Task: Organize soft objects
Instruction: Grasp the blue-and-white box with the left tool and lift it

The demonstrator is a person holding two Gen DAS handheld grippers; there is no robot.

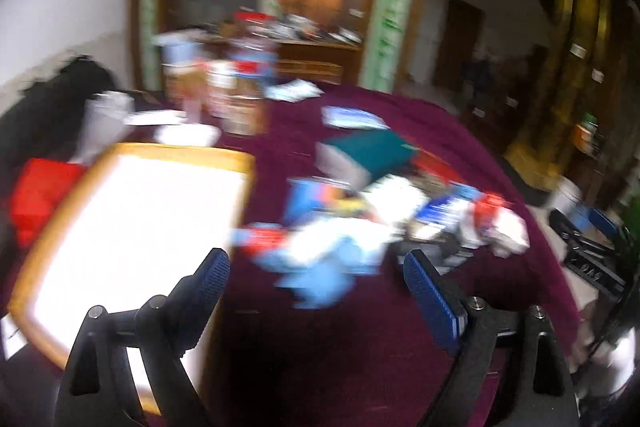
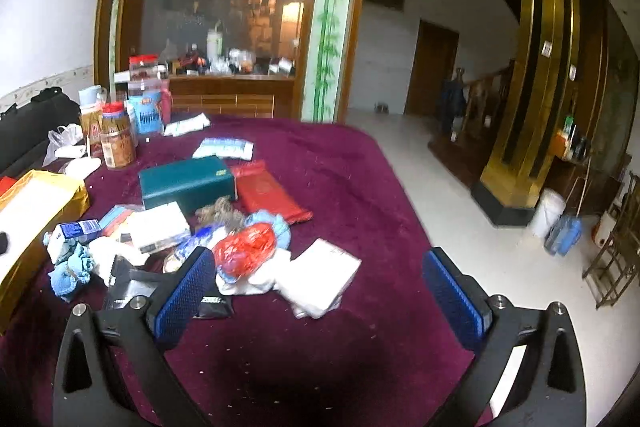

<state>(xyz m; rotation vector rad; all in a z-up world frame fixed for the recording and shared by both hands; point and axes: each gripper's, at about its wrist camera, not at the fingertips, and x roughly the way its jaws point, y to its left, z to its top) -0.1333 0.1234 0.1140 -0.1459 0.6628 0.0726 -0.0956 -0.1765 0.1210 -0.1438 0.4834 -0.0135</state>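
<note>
Soft objects: heaped in a pile near the middle of the maroon-covered surface (image 2: 340,163). Pile contents, right wrist view: light blue cloth (image 2: 70,269) at the left edge, red plastic bag (image 2: 246,247) at the centre, folded white cloth (image 2: 320,273) on the right. Hard items mixed in behind: green box (image 2: 186,183), red packet (image 2: 268,193).

Open yellow-rimmed box (image 1: 132,227): left of the pile, interior washed out.

Left tool (image 1: 316,281): wide open, nothing between the pads, raised above the surface. Light blue cloth (image 1: 320,271) directly ahead, between the fingertips in view; view heavily blurred.

Right tool (image 2: 320,287): wide open, empty, raised. Folded white cloth just ahead, long axis running diagonally away to the right; red bag beside the left pad.

Judgement: left tool better placed for the blue cloth, right tool for the white cloth.
</note>
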